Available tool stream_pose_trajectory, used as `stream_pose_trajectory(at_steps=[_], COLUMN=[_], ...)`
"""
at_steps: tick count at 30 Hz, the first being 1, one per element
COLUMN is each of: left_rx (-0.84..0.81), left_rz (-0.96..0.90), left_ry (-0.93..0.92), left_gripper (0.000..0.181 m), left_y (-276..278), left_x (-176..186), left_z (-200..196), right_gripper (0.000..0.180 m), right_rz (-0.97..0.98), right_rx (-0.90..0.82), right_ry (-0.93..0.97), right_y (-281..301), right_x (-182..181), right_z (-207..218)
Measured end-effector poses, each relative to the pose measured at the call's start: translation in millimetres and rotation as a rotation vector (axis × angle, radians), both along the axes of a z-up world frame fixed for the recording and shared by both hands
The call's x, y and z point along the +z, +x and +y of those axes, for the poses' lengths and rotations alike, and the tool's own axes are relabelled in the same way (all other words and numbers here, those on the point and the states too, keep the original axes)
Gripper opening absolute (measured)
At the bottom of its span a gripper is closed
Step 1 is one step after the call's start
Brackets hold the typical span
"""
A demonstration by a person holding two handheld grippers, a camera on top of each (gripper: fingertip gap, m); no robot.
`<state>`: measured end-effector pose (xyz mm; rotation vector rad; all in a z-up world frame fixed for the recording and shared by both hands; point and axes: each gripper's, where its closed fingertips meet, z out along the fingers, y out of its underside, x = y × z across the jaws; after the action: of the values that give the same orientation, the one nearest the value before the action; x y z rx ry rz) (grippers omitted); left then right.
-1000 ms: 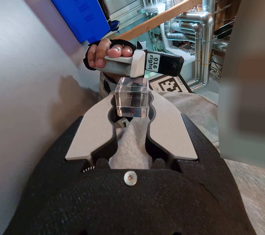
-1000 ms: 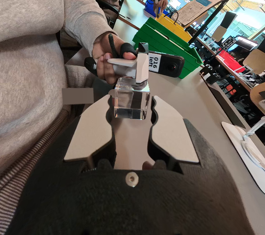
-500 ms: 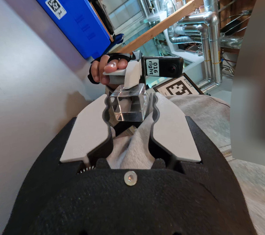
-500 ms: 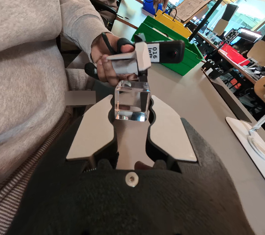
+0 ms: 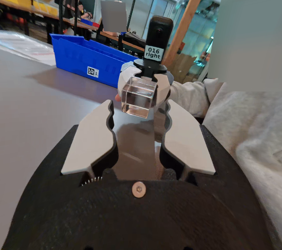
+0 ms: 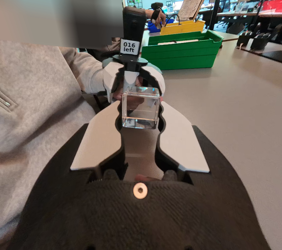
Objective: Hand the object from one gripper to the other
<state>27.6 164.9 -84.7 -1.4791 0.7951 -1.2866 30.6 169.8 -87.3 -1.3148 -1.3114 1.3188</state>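
Note:
A clear cube (image 6: 140, 110) sits between the fingertips of my right gripper (image 6: 140, 103), which is shut on it and holds it above the grey table (image 6: 228, 105). My left gripper (image 5: 139, 103) is open and empty. Its fingertips stand apart on either side, just short of the cube (image 5: 137, 99). The two grippers face each other. The right gripper (image 5: 144, 84) shows in the left wrist view behind the cube. The left gripper (image 6: 133, 88) shows in the right wrist view with its fingers (image 6: 108, 81) spread.
A blue bin (image 5: 85, 59) stands on the table (image 5: 45, 105) behind the right gripper. A green bin (image 6: 180, 56) and a yellow bin (image 6: 181, 26) stand behind the left gripper. The person's grey sweatshirt (image 6: 38, 105) is close beside both grippers. Left and right tips are no more than a few centimetres apart.
One second ago the left gripper gripped the cube with the right open around it. The right then shut on it, the left opened and drew back. Both grippers have rolled upright.

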Motion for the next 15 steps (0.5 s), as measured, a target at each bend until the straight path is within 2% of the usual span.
stream_pose_trajectory(at_steps=[6,12,15], left_rx=[0.118,0.249,0.236], left_rz=[0.134,0.284,0.330], left_ry=[0.272,0.734,0.754], left_gripper=[0.065,0.068,0.068], left_y=[-3.2,-0.5,5.0], left_x=[0.8,14.3,6.5], left_z=[1.6,-11.9,-14.0], right_gripper=[0.045,0.045,0.045], right_rz=[0.072,0.081,0.096], right_rx=[0.041,0.163,0.231], right_ry=[-0.328,-0.818,-0.959], right_y=[-1.1,-10.3,-13.7], right_x=[8.8,7.0,8.6], right_z=[4.5,-0.4,-5.7])
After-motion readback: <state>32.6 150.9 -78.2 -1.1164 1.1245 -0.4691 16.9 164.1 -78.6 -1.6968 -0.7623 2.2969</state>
